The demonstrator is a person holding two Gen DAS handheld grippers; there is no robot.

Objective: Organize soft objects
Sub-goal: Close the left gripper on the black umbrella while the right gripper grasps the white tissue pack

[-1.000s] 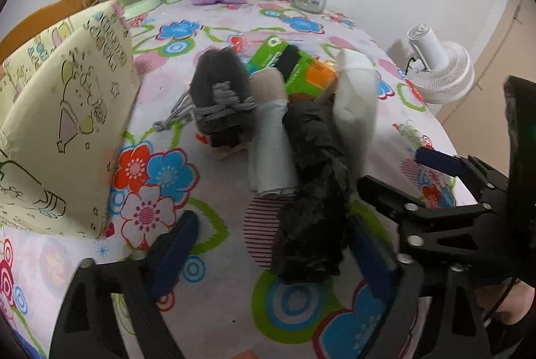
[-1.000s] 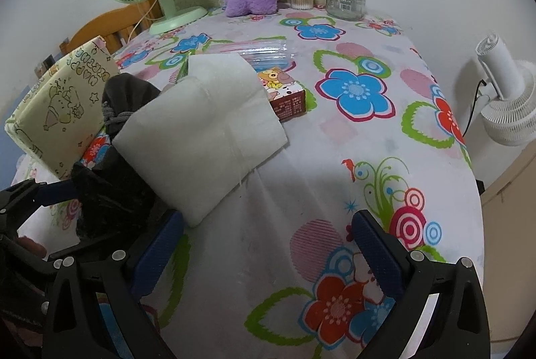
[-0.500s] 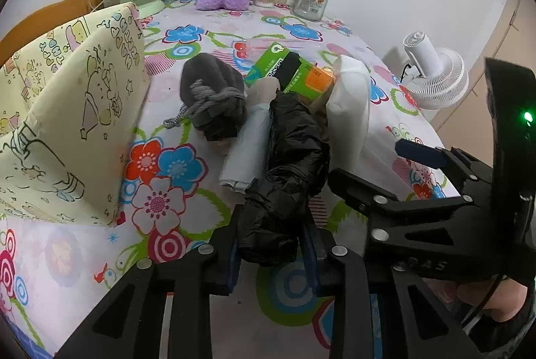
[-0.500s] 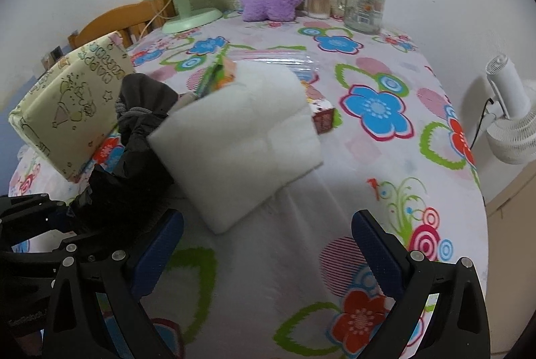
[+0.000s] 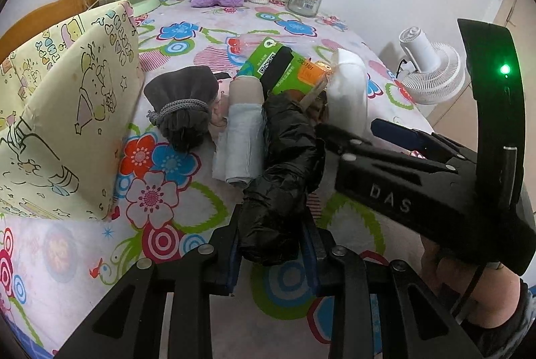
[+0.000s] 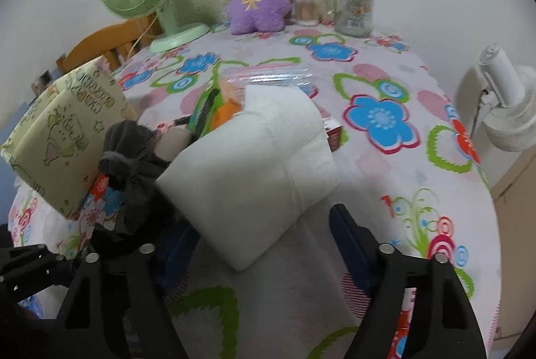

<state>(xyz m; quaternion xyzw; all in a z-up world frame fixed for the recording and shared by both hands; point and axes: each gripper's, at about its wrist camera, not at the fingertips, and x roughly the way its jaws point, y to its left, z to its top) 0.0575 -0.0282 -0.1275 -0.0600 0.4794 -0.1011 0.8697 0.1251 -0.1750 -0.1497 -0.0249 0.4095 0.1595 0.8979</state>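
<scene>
Left wrist view showed the left tongs (image 5: pixel 273 253) pinching the near end of a crumpled black plastic bag (image 5: pixel 284 164), their blue pads pressed into its folds from both sides. The bag lay lengthwise in the middle of the table (image 5: pixel 100 265), running away from the camera, touching a pale rolled cloth (image 5: pixel 241 144) on one side. Beyond that sat a grey drawstring pouch (image 5: pixel 184 111), and behind both a green packet (image 5: pixel 281 67). A yellow printed cushion (image 5: pixel 63 124) stood along the left edge.

Right wrist view showed the right tongs (image 6: pixel 264 231) closing around the near corner of a white folded pad (image 6: pixel 261 164); the corner sat between the fingers, but the pads did not appear to press it yet. The pad leaned against the pile, its far end raised.

Judging by its wrinkles, the bag would be very light, limp and a little slippery, so a hold on one end would likely let the rest dangle and unfold; a bite nearer its bunched middle would keep it together. The white pad looked thick, springy and light; gripping across its folded edge should keep the layers from fanning apart.
</scene>
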